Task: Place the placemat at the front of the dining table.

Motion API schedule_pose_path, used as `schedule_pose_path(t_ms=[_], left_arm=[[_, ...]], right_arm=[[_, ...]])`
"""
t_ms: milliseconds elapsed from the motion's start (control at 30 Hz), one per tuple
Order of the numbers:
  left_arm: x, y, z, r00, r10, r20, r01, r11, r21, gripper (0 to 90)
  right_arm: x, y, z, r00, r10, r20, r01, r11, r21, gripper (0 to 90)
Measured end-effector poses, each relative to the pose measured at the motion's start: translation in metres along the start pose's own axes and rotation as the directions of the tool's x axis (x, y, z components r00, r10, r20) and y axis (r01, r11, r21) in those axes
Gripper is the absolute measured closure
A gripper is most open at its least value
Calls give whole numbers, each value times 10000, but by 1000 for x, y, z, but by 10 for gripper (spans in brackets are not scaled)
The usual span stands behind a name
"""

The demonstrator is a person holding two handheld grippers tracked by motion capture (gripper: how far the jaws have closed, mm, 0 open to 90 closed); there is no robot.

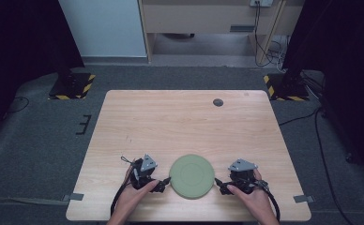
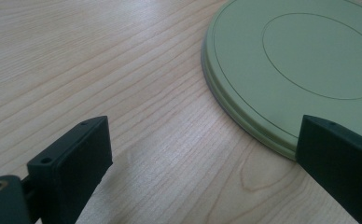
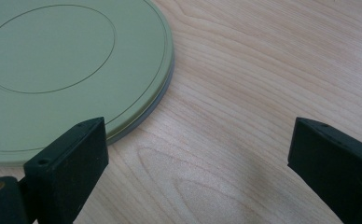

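Observation:
A flat round pale green disc (image 1: 192, 176) lies on the wooden table (image 1: 185, 122) near its front edge, with a thin ring scribed in its top. My left gripper (image 1: 163, 183) sits just left of the disc and my right gripper (image 1: 220, 186) just right of it, a hand on each. In the left gripper view the disc (image 2: 300, 65) lies at the upper right, and the open gripper (image 2: 202, 154) has its right jaw at the disc's edge. In the right gripper view the disc (image 3: 62, 70) lies at the upper left, and the open gripper (image 3: 198, 154) has its left jaw over the rim.
A small dark round spot (image 1: 218, 102) marks the table's far right. Grey tape tabs (image 1: 75, 197) hold the table's front corners. Striped stand bases (image 1: 72, 85) sit on the carpet beyond the far corners, with cables (image 1: 325, 154) on the floor to the right.

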State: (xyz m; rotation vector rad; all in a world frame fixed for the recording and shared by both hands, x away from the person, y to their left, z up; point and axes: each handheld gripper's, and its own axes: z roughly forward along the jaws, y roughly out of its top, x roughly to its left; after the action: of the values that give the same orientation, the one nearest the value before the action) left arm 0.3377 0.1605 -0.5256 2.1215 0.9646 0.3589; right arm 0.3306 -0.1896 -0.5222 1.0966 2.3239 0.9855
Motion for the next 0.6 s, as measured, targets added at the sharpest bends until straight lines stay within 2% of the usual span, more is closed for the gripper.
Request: schedule_pose_path(t_ms=[600], left_arm=[[-4,0,4,9999,143,60,-144,9998,121,30]], right_arm=[[3,0,2,9998,-164,-77,165,9998,93,51]])
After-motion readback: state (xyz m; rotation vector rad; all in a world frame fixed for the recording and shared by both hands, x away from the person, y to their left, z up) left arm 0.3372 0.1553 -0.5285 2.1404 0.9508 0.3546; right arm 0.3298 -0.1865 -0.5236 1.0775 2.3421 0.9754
